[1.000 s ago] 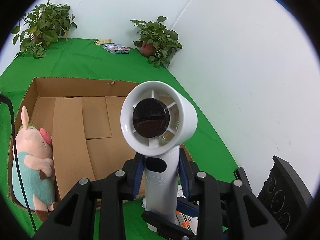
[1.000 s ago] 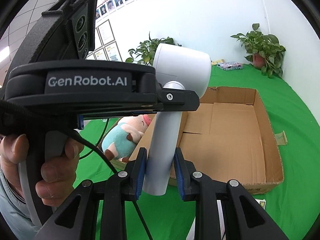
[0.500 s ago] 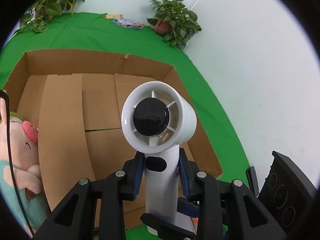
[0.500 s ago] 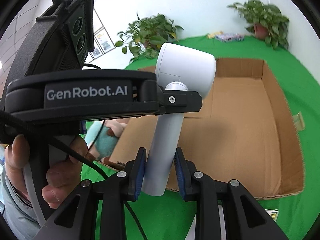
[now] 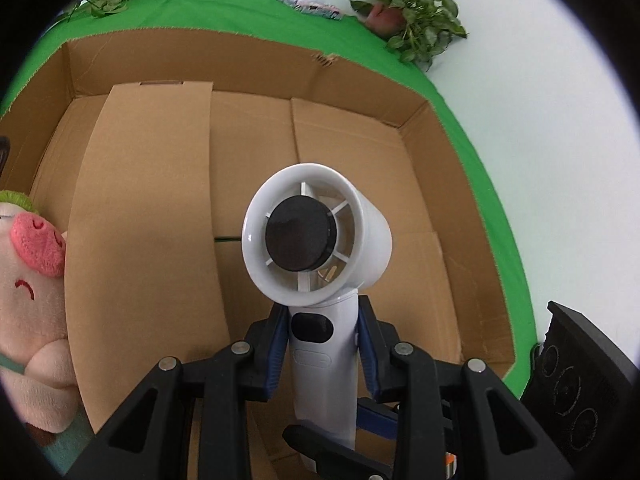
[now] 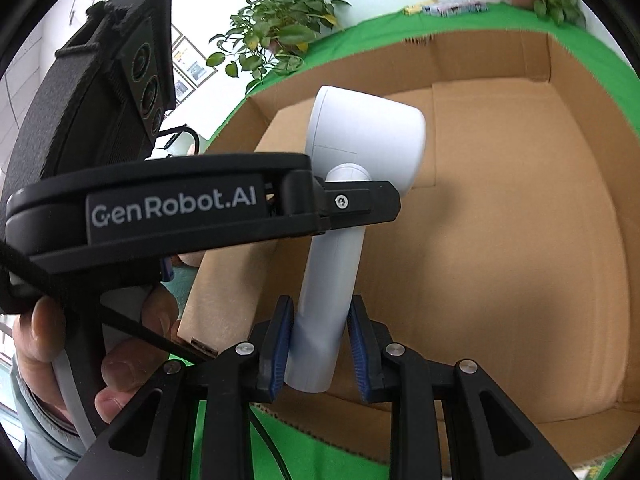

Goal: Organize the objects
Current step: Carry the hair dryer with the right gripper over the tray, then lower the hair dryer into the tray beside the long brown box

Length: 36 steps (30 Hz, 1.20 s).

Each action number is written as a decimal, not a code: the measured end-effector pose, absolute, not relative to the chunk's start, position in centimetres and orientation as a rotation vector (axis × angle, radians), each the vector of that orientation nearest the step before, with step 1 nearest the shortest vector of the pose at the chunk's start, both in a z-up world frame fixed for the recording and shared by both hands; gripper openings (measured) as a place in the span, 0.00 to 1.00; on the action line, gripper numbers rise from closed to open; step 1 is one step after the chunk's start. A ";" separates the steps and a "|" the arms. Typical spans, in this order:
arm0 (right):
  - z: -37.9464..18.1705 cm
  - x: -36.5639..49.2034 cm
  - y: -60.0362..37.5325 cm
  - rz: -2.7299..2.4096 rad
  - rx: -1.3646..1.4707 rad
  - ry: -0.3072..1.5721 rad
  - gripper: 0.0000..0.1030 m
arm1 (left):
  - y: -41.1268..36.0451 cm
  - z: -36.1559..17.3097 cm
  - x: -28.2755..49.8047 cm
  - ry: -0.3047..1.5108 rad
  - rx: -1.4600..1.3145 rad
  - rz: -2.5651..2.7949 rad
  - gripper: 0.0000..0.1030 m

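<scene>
A white handheld fan [image 5: 316,240] with a black hub is held upright over the open cardboard box [image 5: 360,80]. My left gripper [image 5: 323,344] is shut on the fan's handle just below the head. My right gripper [image 6: 318,344] is shut on the lower end of the same handle [image 6: 328,288]. The left gripper's body crosses the right wrist view [image 6: 172,208], clamped on the fan [image 6: 368,136] near its neck. A plush pig [image 5: 28,280] lies in the box at its left side.
The box [image 6: 560,220] sits on a green cloth [image 5: 480,160]. Potted plants [image 5: 404,12] stand at the back by the white wall, one also in the right wrist view [image 6: 276,36]. A small colourful pack [image 5: 310,2] lies at the far edge.
Both grippers have carried the fan forward and down, from in front of the box to over its inside. The box now fills both views. The grip on the handle is unchanged.
</scene>
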State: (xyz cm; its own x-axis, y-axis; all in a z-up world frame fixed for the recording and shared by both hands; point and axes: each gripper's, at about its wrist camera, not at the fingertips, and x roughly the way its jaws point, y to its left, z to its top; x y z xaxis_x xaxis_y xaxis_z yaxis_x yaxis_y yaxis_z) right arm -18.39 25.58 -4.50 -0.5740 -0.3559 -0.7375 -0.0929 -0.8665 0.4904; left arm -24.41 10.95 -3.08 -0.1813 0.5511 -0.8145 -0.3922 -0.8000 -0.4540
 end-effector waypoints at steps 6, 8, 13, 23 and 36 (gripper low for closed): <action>-5.7 -18.6 25.7 -2.545 1.388 -0.748 0.21 | 11.1 -2.7 -24.3 -0.115 -1.517 2.029 0.32; -5.9 -18.5 25.7 -2.556 1.407 -0.743 0.21 | 10.8 -2.0 -23.9 -0.081 -1.521 2.052 0.33; -6.2 -18.5 25.1 -2.576 1.449 -0.719 0.21 | 9.2 0.3 -22.6 -0.032 -1.464 2.133 0.32; -7.5 -20.2 22.3 -2.583 1.602 -0.603 0.23 | 5.4 0.6 -20.5 0.058 -1.387 2.207 0.32; -3.2 -19.1 23.2 -2.664 1.548 -0.438 0.53 | 3.5 0.6 -19.2 0.091 -1.293 2.202 0.32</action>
